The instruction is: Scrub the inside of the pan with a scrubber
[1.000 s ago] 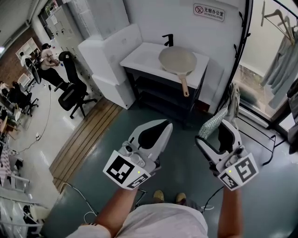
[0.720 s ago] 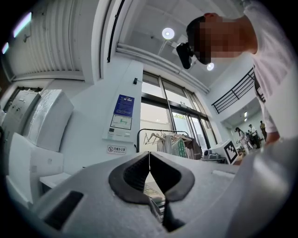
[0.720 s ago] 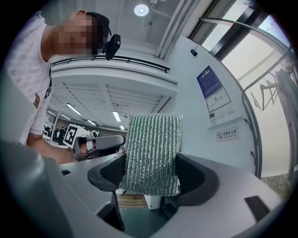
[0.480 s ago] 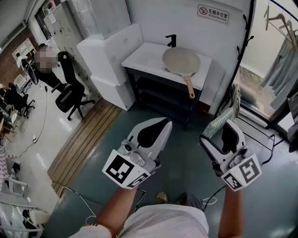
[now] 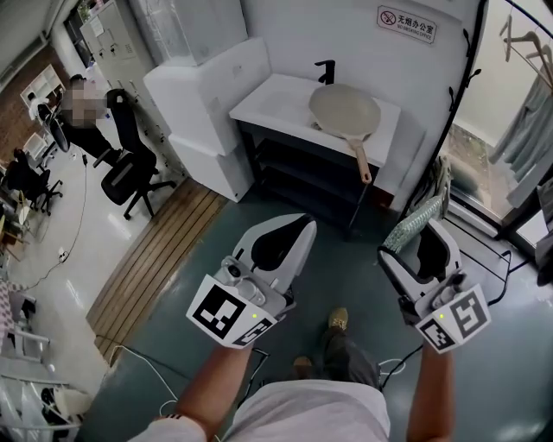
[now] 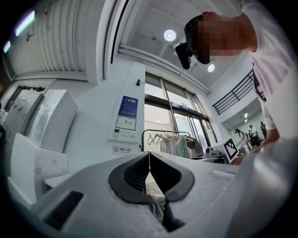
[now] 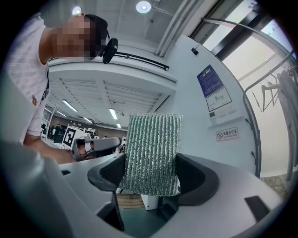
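A dark green floor [image 5: 346,285] is shown in the head view, bordered on the left by a strip of wooden boarding [image 5: 151,259]. A white counter [image 5: 268,95] on a dark frame is set against the far wall, beneath a small wall sign [image 5: 406,23]. A black tap [image 5: 326,71] is mounted at the rear of the counter. 2 large white foam blocks [image 5: 203,86] are stacked just beside the counter's left end, and a black office chair [image 5: 130,168] is placed further left.

The pan [image 5: 346,110] is positioned on the right part of the counter, open side up. Its handle [image 5: 359,160] projects past the front edge of the counter, toward the person. The pan is well apart from both grippers.

The left gripper [image 5: 301,228] is held at lower centre with its marker cube [image 5: 226,312] nearest the camera. In the left gripper view, the 2 jaws of the left gripper [image 6: 149,160] are pressed together along a thin seam, and nothing is gripped between them.

The right gripper [image 5: 423,246] is held at lower right. The scrubber [image 5: 415,220], a green-and-silver ribbed pad, is pinched between its jaws and protrudes beyond the tips. In the right gripper view, the scrubber [image 7: 151,153] is seen upright, clamped on both sides by the dark pads of the right gripper [image 7: 149,183].
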Tool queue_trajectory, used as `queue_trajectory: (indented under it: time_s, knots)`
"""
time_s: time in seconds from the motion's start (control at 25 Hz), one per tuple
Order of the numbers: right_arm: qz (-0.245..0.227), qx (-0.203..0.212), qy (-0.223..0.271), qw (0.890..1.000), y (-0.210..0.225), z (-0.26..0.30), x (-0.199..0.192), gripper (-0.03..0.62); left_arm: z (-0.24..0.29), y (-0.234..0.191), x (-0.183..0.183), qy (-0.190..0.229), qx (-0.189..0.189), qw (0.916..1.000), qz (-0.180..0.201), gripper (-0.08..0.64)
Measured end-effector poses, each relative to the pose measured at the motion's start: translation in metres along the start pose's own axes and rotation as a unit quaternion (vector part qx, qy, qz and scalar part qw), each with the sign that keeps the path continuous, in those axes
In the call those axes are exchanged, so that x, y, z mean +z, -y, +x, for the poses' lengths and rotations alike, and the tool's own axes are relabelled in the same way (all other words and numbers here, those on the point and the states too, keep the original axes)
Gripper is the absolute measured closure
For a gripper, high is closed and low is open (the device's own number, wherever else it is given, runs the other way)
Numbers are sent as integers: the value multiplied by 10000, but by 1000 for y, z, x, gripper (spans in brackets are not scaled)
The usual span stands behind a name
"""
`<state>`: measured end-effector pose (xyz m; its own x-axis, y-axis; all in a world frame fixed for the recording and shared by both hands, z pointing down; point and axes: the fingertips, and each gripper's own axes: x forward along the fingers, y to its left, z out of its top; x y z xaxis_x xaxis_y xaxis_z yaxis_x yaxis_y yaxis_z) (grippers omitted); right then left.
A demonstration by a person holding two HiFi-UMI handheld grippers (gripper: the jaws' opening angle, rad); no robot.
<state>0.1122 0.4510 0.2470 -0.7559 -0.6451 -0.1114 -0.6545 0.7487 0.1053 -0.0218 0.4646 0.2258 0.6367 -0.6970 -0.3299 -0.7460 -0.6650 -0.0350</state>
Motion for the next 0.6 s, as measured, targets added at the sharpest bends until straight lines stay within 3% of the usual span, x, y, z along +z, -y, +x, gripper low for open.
queue_trajectory:
  time_s: [0.6]
  knots:
    - [4,197,131,9997,84,69,-15,247,69,-71,-25,-139,220,9994,225,545]
